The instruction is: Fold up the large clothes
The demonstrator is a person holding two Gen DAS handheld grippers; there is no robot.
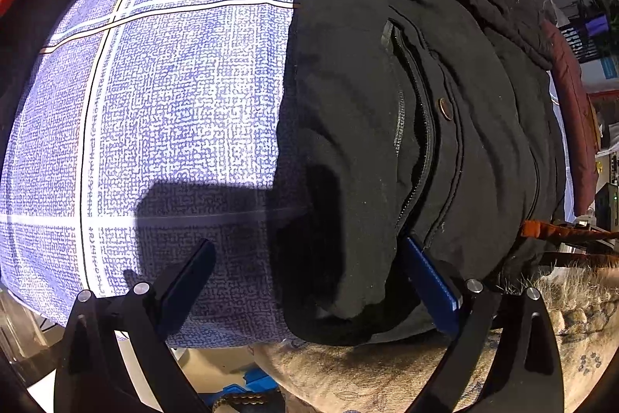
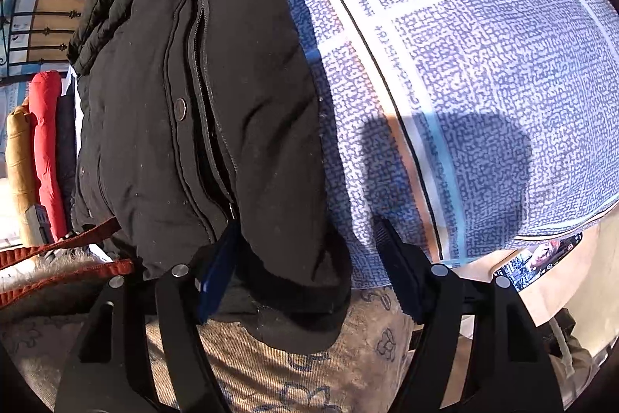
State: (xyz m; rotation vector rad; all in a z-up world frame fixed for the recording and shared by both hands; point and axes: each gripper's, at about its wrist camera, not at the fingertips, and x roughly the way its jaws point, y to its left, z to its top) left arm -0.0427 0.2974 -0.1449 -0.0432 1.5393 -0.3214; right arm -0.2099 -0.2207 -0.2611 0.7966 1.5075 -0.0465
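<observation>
A black padded jacket [image 1: 464,103] [image 2: 154,103] lies on a blue-and-white patterned bed cover [image 1: 174,103] [image 2: 483,64], its zip pocket and a snap button facing up. One sleeve runs down each side toward the near edge. My left gripper [image 1: 309,242] points down over the left sleeve's cuff [image 1: 340,277]. Its right fingertip [image 1: 421,269] is tucked against the fold beside the sleeve, and the other finger is out over the cover. My right gripper [image 2: 305,223] straddles the other cuff [image 2: 294,281] the same way, with a strip of cover showing beside its right finger [image 2: 398,266]. Both stand open.
The jacket's fur-trimmed hood with orange lining [image 1: 561,231] [image 2: 58,277] lies between the two cuffs. Beige patterned fabric [image 1: 387,374] [image 2: 309,374] hangs below the bed edge. Red, tan and dark garments [image 2: 44,142] are stacked beyond the jacket, and a maroon one [image 1: 572,103] too. A lit screen [image 2: 541,258] sits at lower right.
</observation>
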